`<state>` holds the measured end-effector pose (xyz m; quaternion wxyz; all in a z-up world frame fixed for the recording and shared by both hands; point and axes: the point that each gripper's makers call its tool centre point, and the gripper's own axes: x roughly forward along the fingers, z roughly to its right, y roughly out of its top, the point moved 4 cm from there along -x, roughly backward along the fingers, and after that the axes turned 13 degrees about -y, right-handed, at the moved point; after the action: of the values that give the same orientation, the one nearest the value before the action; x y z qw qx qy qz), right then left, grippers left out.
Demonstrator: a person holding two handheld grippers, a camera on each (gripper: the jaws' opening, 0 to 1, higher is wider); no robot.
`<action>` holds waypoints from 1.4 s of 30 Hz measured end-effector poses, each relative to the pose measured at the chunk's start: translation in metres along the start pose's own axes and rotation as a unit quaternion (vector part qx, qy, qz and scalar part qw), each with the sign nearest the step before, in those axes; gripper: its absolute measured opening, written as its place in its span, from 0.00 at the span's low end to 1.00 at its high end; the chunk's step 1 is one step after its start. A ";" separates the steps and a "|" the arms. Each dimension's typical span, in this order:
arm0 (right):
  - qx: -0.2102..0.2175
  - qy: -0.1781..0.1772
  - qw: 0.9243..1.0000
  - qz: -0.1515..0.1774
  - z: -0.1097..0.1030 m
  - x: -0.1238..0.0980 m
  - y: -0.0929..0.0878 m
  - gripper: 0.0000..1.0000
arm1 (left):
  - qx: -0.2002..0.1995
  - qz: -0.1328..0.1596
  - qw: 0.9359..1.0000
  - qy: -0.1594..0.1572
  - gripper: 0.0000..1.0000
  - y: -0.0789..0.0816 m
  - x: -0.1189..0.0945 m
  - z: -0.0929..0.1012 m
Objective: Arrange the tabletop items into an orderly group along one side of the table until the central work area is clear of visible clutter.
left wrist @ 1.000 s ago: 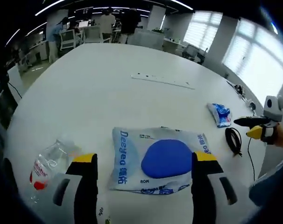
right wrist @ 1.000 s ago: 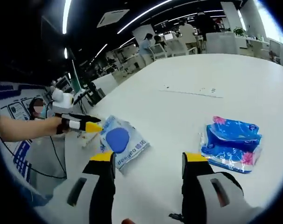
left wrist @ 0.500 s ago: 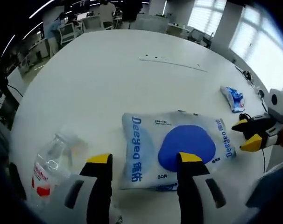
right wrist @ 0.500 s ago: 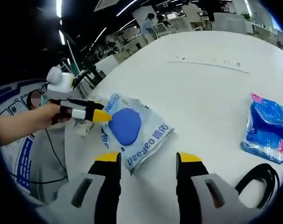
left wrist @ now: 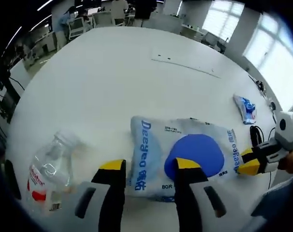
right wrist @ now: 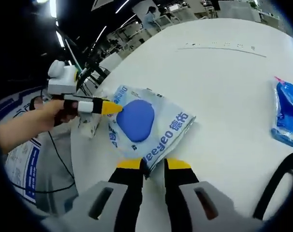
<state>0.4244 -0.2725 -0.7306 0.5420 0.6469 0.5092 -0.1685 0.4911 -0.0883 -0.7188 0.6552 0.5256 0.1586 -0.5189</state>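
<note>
White laminate covers the big round table [left wrist: 103, 72], and on it lies a pale plastic pack with a large blue oval and blue lettering [left wrist: 185, 152], flat near the table's edge. In the left gripper view the left gripper [left wrist: 146, 166] has its 2 yellow-tipped jaws set on either side of the pack's near edge, a narrow gap between them, the right tip over the blue oval; I cannot tell whether they pinch the wrapper. The right gripper [right wrist: 147, 164] has its jaws drawn close on the pack's opposite edge, the corner of the wrapper caught between the yellow tips. A clear plastic bottle with a red label [left wrist: 50, 171] lies on its side just left of the pack. A blue-and-white patterned packet [left wrist: 246, 107] sits well apart toward the far side, with a black cable loop [right wrist: 277, 186] near it.
</note>
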 end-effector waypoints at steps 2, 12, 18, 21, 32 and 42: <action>0.004 0.005 1.000 -0.002 -0.002 0.000 0.000 0.08 | 0.000 -0.001 1.000 0.004 0.33 0.000 0.001 0.001; 0.016 0.001 1.000 0.003 0.004 -0.005 0.006 0.00 | -0.013 0.007 1.000 0.017 0.03 -0.001 -0.007 -0.002; 0.025 -0.008 0.999 0.023 0.017 -0.014 0.017 0.00 | -0.004 0.028 1.000 0.005 0.00 0.009 -0.006 0.009; 0.025 -0.016 0.999 0.038 0.024 -0.021 0.028 0.00 | -0.005 0.047 0.999 -0.005 0.00 0.020 -0.006 0.016; 0.049 -0.051 0.993 0.097 0.062 -0.045 0.074 0.00 | 0.000 0.099 0.994 -0.046 0.00 0.062 0.002 0.046; 0.038 -0.109 0.988 0.103 0.104 -0.051 0.087 0.00 | 0.026 0.092 0.993 -0.070 0.00 0.092 0.032 0.073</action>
<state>0.5104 -0.3780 -0.6819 0.5838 0.6937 0.3710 -0.2006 0.5575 -0.1755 -0.6662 0.6959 0.5170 0.0500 -0.4959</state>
